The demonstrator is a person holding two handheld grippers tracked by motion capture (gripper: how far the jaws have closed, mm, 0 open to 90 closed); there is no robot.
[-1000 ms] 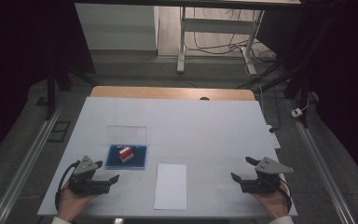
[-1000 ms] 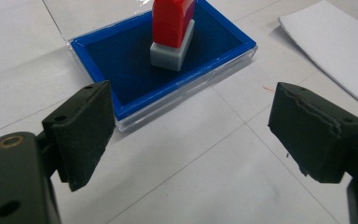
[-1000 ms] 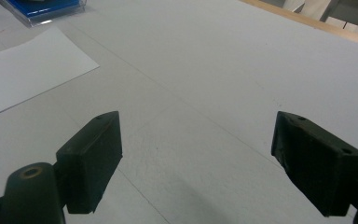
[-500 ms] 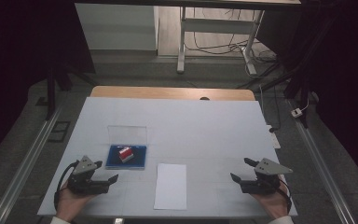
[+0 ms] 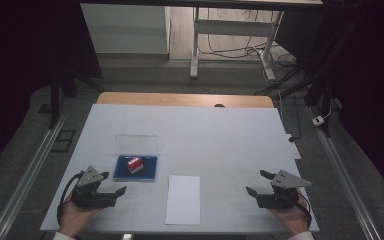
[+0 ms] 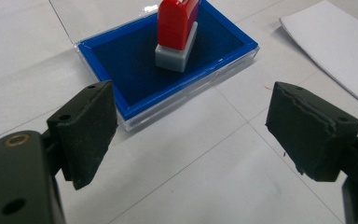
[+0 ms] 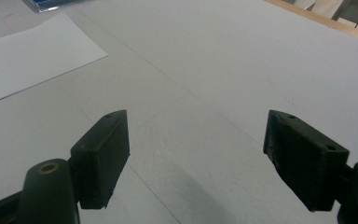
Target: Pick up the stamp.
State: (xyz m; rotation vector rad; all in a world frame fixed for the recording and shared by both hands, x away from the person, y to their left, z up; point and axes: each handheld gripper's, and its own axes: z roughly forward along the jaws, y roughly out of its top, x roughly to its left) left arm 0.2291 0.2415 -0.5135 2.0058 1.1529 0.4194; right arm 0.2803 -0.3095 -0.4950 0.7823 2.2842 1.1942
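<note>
My left gripper hangs with jaws wide apart; at its twelve o'clock the red-and-grey plastic stamp stands upright in a blue ink-pad tray. No writing is legible. My right gripper likewise gapes over the white table.

Left hand-held gripper: black body, grey three-cornered plate on top, black cable looping behind. Right hand-held gripper: same build. Jaw pads matte black, blocky; brass-ringed screw holes at bases.
</note>
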